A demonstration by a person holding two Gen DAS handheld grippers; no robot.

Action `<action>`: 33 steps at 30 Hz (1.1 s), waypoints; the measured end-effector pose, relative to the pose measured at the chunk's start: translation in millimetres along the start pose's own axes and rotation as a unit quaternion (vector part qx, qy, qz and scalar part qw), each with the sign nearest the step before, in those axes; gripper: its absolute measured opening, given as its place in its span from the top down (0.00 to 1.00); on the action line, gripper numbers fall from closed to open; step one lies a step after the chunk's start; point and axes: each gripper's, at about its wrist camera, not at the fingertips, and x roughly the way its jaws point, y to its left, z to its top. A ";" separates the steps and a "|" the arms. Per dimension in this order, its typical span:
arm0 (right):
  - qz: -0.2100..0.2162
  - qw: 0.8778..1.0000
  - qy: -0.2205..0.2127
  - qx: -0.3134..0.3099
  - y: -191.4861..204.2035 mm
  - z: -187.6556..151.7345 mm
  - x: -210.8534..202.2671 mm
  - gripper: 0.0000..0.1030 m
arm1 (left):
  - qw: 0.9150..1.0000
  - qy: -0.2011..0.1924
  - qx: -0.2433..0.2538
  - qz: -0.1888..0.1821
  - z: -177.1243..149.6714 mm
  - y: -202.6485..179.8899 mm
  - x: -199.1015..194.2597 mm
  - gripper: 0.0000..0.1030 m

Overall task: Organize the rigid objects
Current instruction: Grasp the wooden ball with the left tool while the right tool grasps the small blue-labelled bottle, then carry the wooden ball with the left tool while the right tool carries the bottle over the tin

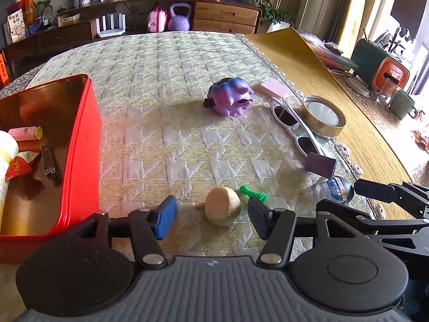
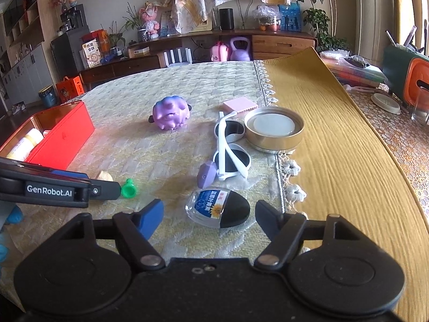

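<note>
Red tin (image 1: 80, 145) sits at the counter's (image 1: 166, 75) left on the quilted cloth, purple toy (image 1: 230, 98) mid-counter, sideboard behind. Left gripper (image 1: 211, 214) brackets the beige ball (image 1: 223, 206), jaws apart, not touching. Right gripper (image 2: 209, 218) straddles the small bottle (image 2: 218, 208), unclamped. Only the left view shows the tin's contents.

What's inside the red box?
The red box holds a pink tube with a yellow end, a metal nail clipper, a red packet and a pale bottle. Its near wall hides the rest of the bottom.
</note>
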 end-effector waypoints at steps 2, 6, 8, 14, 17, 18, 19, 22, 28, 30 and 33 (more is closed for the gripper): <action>-0.003 1.000 0.002 0.000 0.3 -0.2 1.9 0.32 | 1.000 0.000 0.002 -0.001 0.3 -1.4 0.2 0.54; -0.013 1.000 0.004 0.001 1.2 -0.5 5.4 0.39 | 1.000 -0.002 0.010 0.003 -0.6 -4.1 0.2 0.62; -0.017 1.000 0.001 0.000 1.8 -0.4 5.9 0.43 | 1.000 -0.003 0.012 0.003 -0.6 -4.5 0.3 0.65; -0.029 1.000 -0.002 0.000 2.2 -0.5 4.9 0.47 | 0.999 -0.002 0.031 0.012 -1.0 -9.8 -0.2 0.68; -0.029 1.000 -0.003 0.000 3.9 -1.8 1.2 0.47 | 0.999 -0.001 0.030 0.010 -1.8 -8.6 -2.2 0.70; -0.029 1.000 -0.005 0.001 4.2 -2.3 -1.0 0.47 | 1.000 -0.001 0.029 0.009 -1.9 -8.1 -3.0 0.72; -0.028 1.000 -0.006 0.001 4.8 -2.7 -3.5 0.48 | 1.000 0.000 0.028 0.008 -2.1 -7.9 -3.9 0.72; -0.026 1.000 -0.008 0.001 6.4 -5.5 -10.5 0.48 | 1.000 0.001 0.029 0.009 -4.5 -7.8 -7.2 0.74; -0.027 1.000 -0.011 0.011 8.1 -11.3 -27.3 0.48 | 1.000 0.003 0.021 0.003 -10.3 -5.0 -16.8 0.74; -0.025 1.000 -0.014 0.012 10.1 -11.3 -34.1 0.48 | 1.000 0.002 0.018 0.003 -12.2 -3.6 -22.0 0.74; -0.022 1.000 -0.021 0.008 15.5 -10.1 -43.8 0.48 | 1.000 0.001 0.011 0.003 -14.3 -0.7 -30.4 0.74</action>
